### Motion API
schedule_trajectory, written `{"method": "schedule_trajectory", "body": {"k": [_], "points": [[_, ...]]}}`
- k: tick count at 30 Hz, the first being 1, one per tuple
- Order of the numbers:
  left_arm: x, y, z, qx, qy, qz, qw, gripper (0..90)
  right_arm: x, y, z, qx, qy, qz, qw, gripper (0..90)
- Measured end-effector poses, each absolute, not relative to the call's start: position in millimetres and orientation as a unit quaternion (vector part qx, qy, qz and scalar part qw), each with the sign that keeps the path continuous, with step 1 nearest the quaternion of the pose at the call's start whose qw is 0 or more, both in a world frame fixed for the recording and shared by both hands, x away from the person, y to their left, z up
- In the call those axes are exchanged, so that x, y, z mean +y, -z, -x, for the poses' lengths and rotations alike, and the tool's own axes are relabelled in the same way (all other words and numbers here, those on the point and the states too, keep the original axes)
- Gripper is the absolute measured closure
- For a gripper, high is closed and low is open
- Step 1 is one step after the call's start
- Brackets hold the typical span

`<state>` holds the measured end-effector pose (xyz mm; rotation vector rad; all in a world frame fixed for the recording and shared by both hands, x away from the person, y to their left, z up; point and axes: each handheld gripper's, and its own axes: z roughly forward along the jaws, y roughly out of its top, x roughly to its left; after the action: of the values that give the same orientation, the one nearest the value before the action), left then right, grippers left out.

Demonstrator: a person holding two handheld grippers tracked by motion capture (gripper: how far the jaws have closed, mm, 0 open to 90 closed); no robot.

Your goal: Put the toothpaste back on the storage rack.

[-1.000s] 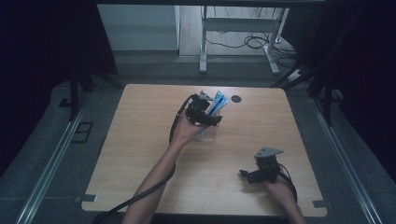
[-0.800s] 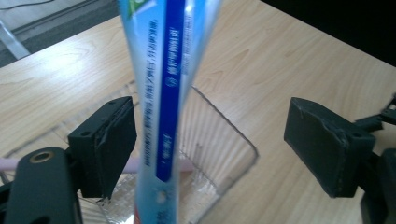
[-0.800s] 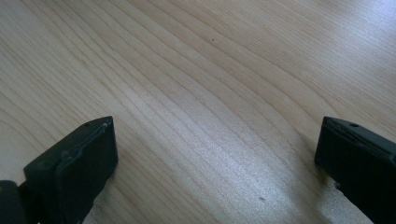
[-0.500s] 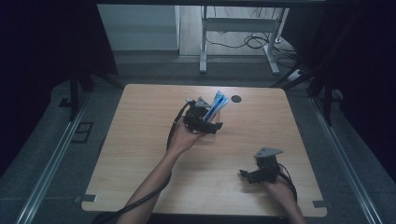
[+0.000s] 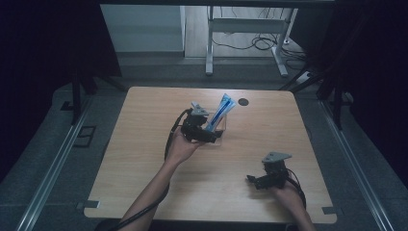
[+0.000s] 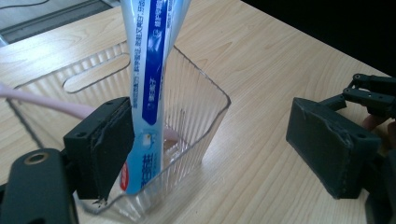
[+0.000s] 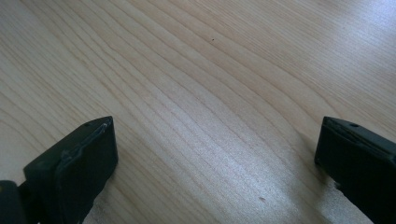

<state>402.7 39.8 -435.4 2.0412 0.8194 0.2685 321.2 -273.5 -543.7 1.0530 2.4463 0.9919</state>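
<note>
One clear box (image 6: 205, 116) stands on the table (image 5: 144, 144), near its middle. One blue tube (image 6: 149, 70) leans in the box, and its top is cut off in the left gripper view. One pink stick (image 6: 42, 100) lies in the box too; its far end is cut off and its low end is hard to make out. The left gripper (image 6: 219, 154) is at the box, with its jaws wide and just opened more. One jaw sits just beside the tube, but touching is hard to tell. The right gripper (image 7: 217, 168) is well apart from the box, jaws wide, holding nothing.
</note>
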Motion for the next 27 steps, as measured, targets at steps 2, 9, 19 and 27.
{"method": "schedule_trajectory", "body": {"k": [2,9,19,27], "points": [[41.8,434.7,-399.4,0.331,-0.111,-0.824,0.446,15.3,-273.5,543.7,-321.2,0.851,-0.345,-0.366,0.149,0.0],[52.1,435.4,-388.3,0.331,-0.108,-0.821,0.453,14.3,-273.5,543.7,-321.2,0.851,-0.345,-0.366,0.149,0.0],[65.9,445.0,-374.3,0.335,-0.1,-0.818,0.457,14.2,-273.5,543.7,-321.1,0.851,-0.345,-0.367,0.149,0.0],[74.5,450.0,-361.9,0.326,-0.108,-0.822,0.455,14.2,-273.5,543.6,-321.1,0.851,-0.345,-0.367,0.148,0.0]]}}
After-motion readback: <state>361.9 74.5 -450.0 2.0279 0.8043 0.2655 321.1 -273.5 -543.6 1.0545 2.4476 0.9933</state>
